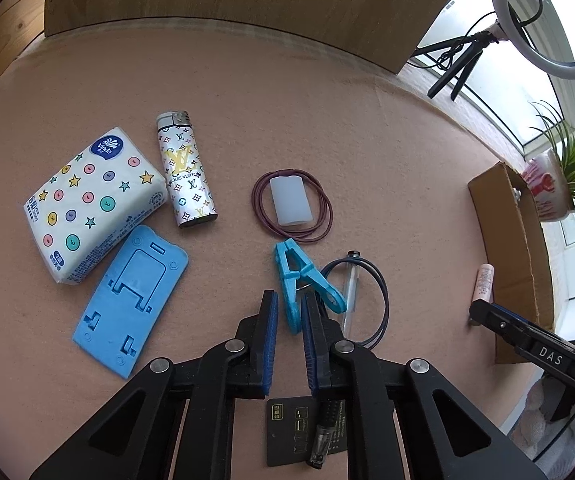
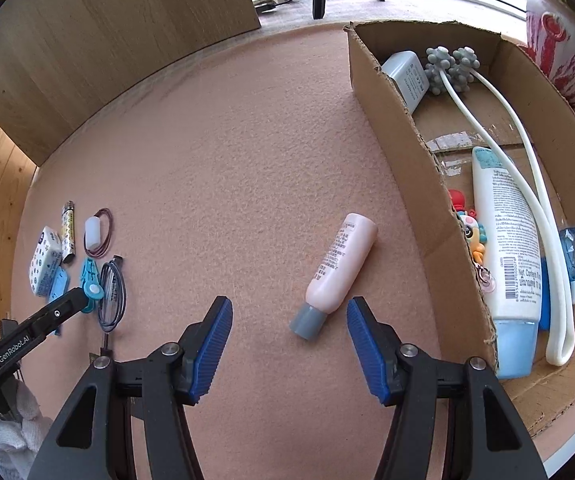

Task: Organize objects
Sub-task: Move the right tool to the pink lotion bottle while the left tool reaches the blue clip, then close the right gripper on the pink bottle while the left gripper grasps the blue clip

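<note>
My left gripper (image 1: 289, 308) has its blue pads closed on one handle of a blue clothes peg (image 1: 301, 280), which lies on the pink felt. My right gripper (image 2: 289, 312) is open around the grey cap end of a pink bottle (image 2: 337, 270) that lies flat on the felt, just left of a cardboard box (image 2: 411, 152). The box holds a white lotion tube (image 2: 505, 248), a massager with a white cord, a grey adapter and small toys. The peg and the left gripper also show in the right wrist view (image 2: 89, 284).
A tissue pack (image 1: 91, 200), a patterned lighter (image 1: 185, 172), a blue phone stand (image 1: 131, 300), a white cap inside maroon hair ties (image 1: 291, 204), a pen with a dark hair tie (image 1: 351, 292) and a black card (image 1: 303, 432) lie around. A wooden board stands behind; a potted plant (image 1: 551, 184) is beside the box.
</note>
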A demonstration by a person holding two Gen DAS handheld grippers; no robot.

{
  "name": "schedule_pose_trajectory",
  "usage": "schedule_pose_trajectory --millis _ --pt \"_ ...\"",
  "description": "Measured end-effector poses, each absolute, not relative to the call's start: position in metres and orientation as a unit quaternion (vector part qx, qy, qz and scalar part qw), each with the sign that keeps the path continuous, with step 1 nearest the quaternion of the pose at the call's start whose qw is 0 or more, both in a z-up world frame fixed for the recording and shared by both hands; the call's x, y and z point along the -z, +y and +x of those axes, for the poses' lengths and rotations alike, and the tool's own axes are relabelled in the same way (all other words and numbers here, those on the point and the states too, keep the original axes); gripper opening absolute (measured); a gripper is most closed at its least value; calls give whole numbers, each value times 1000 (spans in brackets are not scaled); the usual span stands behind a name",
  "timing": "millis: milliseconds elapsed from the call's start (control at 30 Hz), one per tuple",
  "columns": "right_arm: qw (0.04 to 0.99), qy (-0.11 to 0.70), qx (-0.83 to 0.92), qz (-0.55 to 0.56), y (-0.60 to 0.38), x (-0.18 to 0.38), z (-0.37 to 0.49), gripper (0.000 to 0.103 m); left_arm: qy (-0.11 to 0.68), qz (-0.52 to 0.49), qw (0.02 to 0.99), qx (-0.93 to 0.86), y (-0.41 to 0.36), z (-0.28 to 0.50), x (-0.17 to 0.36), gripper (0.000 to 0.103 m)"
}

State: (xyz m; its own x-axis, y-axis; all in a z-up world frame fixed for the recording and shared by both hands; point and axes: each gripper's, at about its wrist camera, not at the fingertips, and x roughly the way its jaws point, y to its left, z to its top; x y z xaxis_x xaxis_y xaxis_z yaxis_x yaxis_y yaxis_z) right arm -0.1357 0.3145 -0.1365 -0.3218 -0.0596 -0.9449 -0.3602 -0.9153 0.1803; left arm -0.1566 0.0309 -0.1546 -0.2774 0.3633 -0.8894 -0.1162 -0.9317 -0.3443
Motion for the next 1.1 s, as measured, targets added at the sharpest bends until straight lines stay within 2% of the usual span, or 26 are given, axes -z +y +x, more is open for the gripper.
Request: schedule_pose_trajectory --millis 200,300,367,433,500,1100 --pt "107 146 -794 -580 308 144 -148 54 -99 -576 144 -799 23 -154 152 6" --pt "108 125 -798 -579 302 146 -152 43 -89 -573 140 -803 23 -152 149 5" --pt "107 111 -802 -576 299 147 -154 41 -85 -569 139 -806 24 -150 146 5" --pt "107 98 -806 -573 297 146 -155 29 -81 -566 138 -808 24 -149 145 5" --pt "103 87 -810 -571 295 146 -156 24 -75 -565 137 -810 26 -148 146 5" --pt "67 52 -830 -551 287 146 -158 18 -99 -559 132 -812 23 -139 157 5"
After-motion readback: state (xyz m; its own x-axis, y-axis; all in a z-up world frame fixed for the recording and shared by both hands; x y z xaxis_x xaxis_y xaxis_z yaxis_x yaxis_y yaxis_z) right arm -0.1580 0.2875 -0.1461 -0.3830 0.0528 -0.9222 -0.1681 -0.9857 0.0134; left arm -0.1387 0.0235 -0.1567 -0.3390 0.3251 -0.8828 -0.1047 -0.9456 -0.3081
